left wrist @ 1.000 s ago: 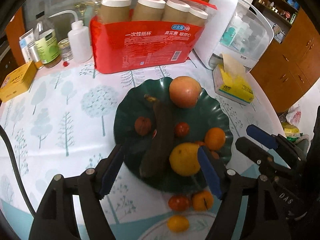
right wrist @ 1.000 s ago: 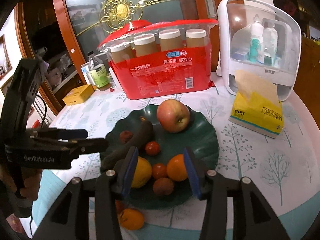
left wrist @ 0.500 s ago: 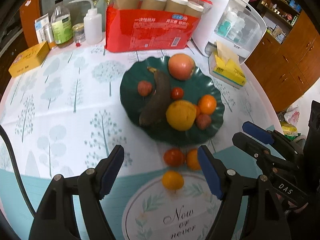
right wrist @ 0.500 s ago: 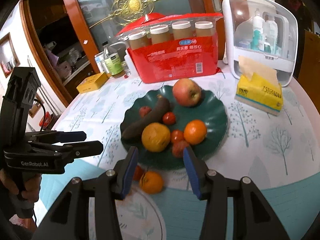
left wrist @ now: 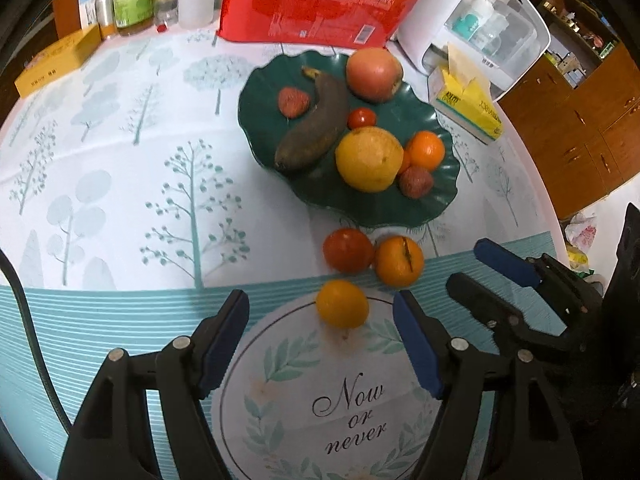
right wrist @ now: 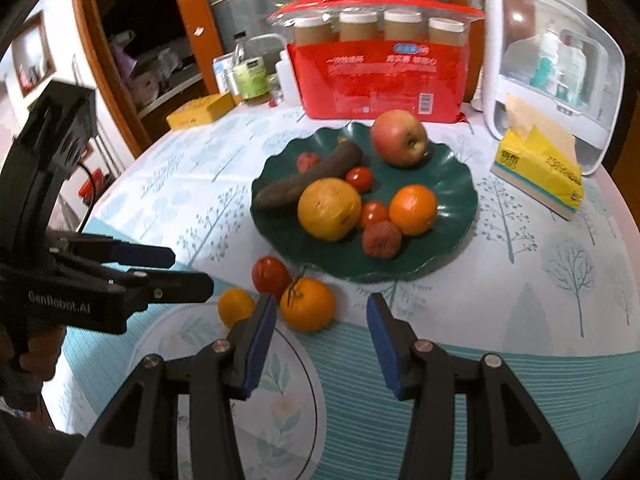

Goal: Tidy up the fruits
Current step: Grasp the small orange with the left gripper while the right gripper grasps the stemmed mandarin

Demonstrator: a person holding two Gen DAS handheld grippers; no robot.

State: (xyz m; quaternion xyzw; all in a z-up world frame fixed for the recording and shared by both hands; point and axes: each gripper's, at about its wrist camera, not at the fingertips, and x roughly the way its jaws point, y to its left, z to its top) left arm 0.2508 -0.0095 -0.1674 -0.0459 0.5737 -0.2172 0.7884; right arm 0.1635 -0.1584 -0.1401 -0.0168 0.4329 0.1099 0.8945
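**Both grippers spread wide, empty, over three loose fruits**

Left gripper (left wrist: 320, 340) held with blue pads well apart, gripping nothing, a small yellow-orange citrus (left wrist: 342, 309) sitting between the fingertips on the worktop (left wrist: 120, 200). Right gripper (right wrist: 320, 332) likewise parted and empty, a larger orange (right wrist: 307, 303) just ahead of its left pad.

Beyond these, a red tomato (left wrist: 348, 249) touching that orange, both just short of the dark green plate (left wrist: 260, 92). On the plate: brown overripe banana (left wrist: 316, 124), apple (left wrist: 374, 74), big yellow citrus (left wrist: 369, 159), mandarin (left wrist: 426, 150), cherry tomato (left wrist: 361, 118), two rough red lychee-like fruits (left wrist: 293, 101).

Bare printed cloth to the plate's left; farther back, a red pack of paper cups (right wrist: 380, 76), white cabinet (right wrist: 560, 60) and yellow tissue pack (right wrist: 540, 168) crowding the far edge.

Second small tomato (right wrist: 374, 213) clear only in the right wrist view, largely hidden behind the yellow citrus in the left.
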